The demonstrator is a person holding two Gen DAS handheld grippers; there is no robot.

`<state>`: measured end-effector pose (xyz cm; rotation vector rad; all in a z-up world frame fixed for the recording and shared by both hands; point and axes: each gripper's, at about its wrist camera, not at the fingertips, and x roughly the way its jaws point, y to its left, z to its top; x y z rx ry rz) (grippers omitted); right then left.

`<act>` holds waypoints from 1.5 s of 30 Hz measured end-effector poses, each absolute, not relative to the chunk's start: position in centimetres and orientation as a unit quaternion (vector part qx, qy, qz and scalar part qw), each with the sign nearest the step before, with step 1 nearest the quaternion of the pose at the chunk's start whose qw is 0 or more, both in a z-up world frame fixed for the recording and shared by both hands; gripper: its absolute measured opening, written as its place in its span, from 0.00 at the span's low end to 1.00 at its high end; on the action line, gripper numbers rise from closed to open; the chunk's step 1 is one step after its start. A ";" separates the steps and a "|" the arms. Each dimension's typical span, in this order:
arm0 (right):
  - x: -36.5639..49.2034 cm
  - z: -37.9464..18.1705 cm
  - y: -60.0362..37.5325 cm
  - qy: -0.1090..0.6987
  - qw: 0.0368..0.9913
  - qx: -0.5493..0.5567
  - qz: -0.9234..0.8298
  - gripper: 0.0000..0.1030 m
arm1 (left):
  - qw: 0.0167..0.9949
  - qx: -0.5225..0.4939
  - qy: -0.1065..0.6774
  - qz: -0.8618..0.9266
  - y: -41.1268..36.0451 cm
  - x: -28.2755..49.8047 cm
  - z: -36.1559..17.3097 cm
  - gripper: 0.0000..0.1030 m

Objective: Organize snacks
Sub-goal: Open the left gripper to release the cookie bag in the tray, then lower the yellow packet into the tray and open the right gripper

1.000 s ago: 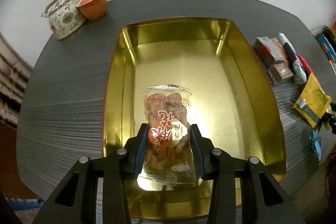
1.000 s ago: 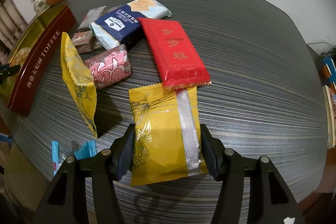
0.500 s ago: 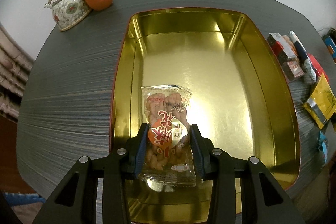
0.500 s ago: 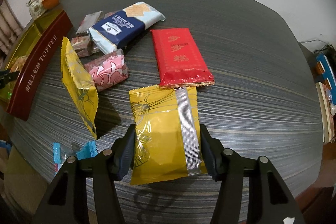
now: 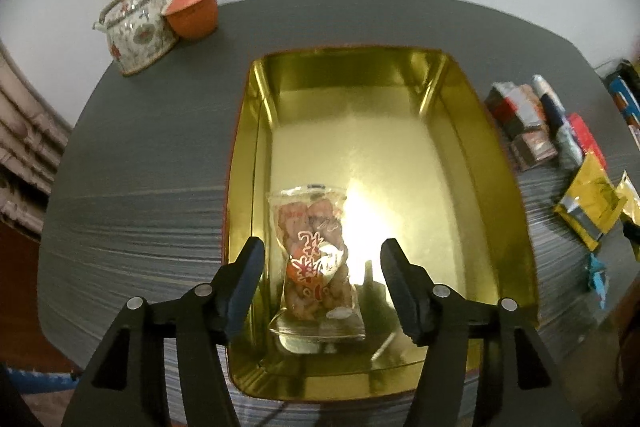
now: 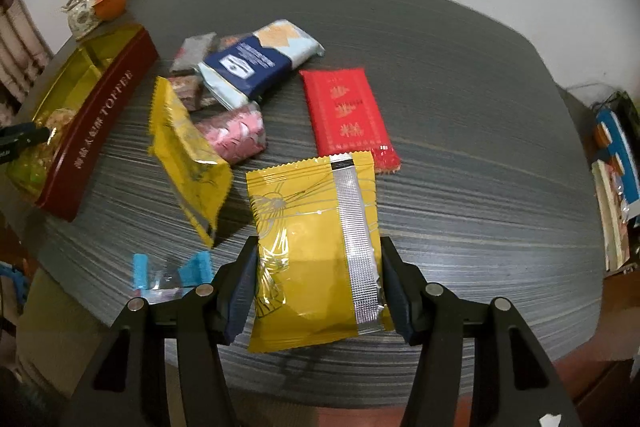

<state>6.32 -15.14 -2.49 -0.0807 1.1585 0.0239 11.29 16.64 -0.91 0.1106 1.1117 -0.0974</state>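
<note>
A clear packet of brown snacks with red writing lies inside the gold tin near its front left. My left gripper is open above it, its fingers apart on either side and clear of the packet. My right gripper is shut on a yellow foil packet and holds it above the dark table. The tin shows at the left of the right wrist view as a dark red box marked TOFFEE.
Loose snacks lie on the table: a red packet, a second yellow packet, a pink one, a navy and pale blue one, small blue candies. A teapot and an orange cup stand far left.
My left gripper has opened and let the clear packet go into the tin. My right gripper has lifted the yellow packet a little and drawn back.
</note>
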 end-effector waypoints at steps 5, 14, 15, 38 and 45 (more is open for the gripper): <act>5.9 0.2 -14.6 0.518 0.854 -0.037 0.006 0.52 | 0.858 0.053 0.511 -0.033 17.1 10.9 0.5 0.65; 8.6 4.2 -11.5 0.470 0.881 -0.041 0.038 0.52 | 0.865 0.029 0.501 0.000 19.7 10.2 1.6 0.65; 8.9 4.4 -10.6 0.467 0.882 -0.043 0.048 0.52 | 0.865 0.030 0.502 0.003 19.9 9.9 1.6 0.65; 12.8 0.3 9.1 0.476 0.845 -0.116 0.214 0.52 | 0.862 0.023 0.504 0.051 24.9 9.0 0.7 0.66; 13.2 -1.7 11.3 0.487 0.833 -0.143 0.218 0.52 | 0.860 0.013 0.507 0.056 26.0 9.2 0.5 0.66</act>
